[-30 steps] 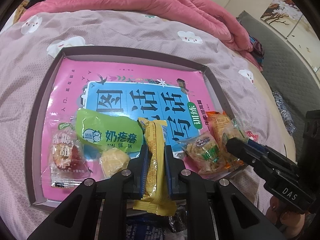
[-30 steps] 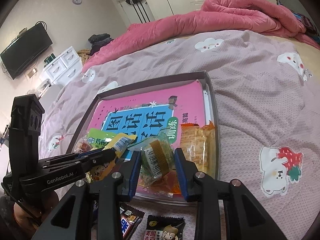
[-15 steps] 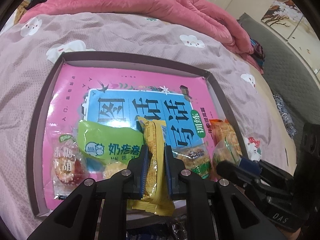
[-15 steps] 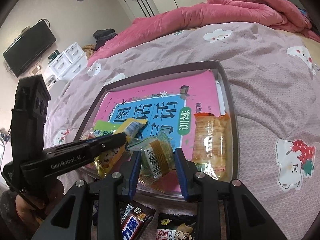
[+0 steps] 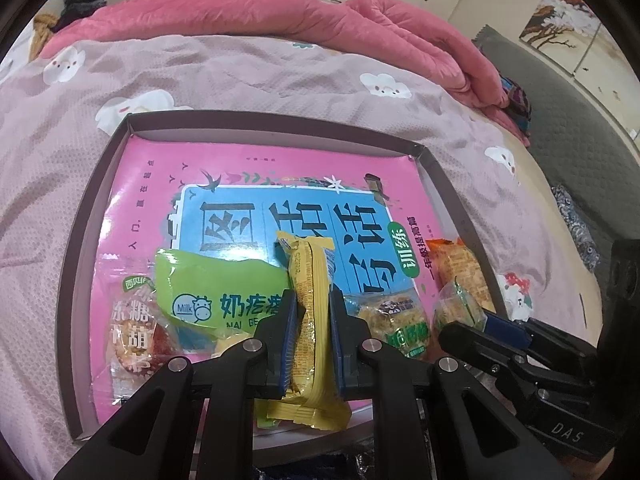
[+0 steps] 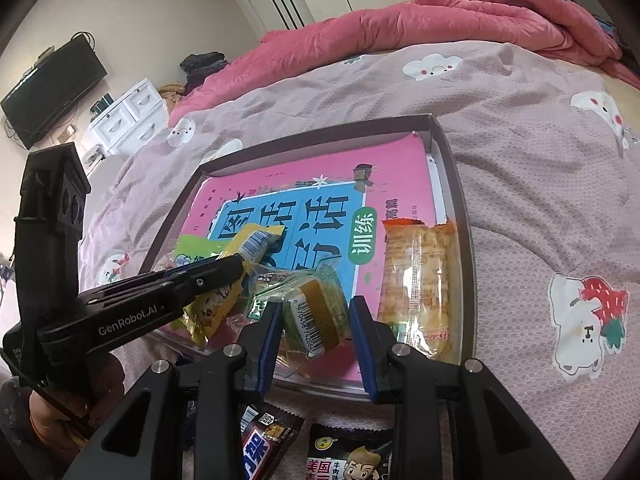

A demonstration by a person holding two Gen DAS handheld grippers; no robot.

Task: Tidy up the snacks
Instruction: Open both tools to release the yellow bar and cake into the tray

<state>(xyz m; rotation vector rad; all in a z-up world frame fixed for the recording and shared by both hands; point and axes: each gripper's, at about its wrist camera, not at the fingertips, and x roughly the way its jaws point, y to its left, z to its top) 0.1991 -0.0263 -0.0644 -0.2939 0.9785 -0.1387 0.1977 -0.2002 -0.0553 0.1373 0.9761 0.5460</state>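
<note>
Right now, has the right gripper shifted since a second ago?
Yes: in the left wrist view the right gripper has drawn back from over the orange packet toward the tray's near rim.

The bed cover (image 5: 280, 80) is mauve with white cloud and bear prints, and the quilt (image 5: 280, 16) is pink. The tray (image 5: 84, 216) has a dark brown rim. The book (image 5: 152, 184) is pink with a blue panel. One snack packet (image 5: 310, 292) is yellow, another (image 5: 208, 280) is green, and a third (image 6: 416, 280) is orange and clear.
</note>
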